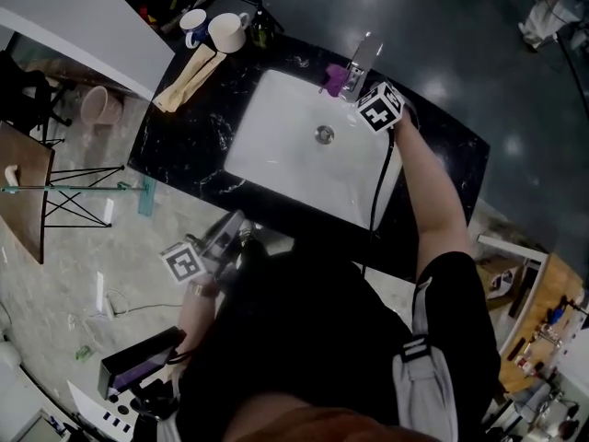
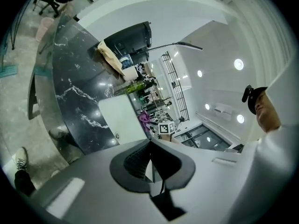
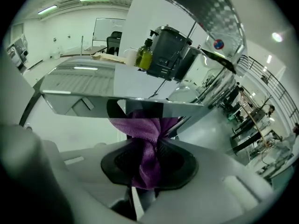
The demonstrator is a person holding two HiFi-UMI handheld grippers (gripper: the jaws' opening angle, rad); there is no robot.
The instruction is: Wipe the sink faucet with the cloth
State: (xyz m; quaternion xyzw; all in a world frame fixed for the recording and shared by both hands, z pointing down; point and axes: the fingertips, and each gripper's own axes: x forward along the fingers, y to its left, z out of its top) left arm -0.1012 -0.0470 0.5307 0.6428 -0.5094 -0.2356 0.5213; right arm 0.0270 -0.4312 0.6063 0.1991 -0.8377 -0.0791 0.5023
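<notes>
Now the right claw (image 3: 149,164) gripped the purple cloth (image 3: 148,129) by its bunched middle, soft, light and likely to slip, against the faucet (image 3: 140,105) at the sink's (image 1: 276,127) one o'clock, while the left claw (image 2: 150,164) hung clenched, empty.

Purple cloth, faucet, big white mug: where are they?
purple cloth (image 3: 148,134), right gripper view, its bunched middle.
faucet (image 1: 365,52), head view, the flat spout.
big white mug (image 1: 225,35), head view, its body.
</notes>
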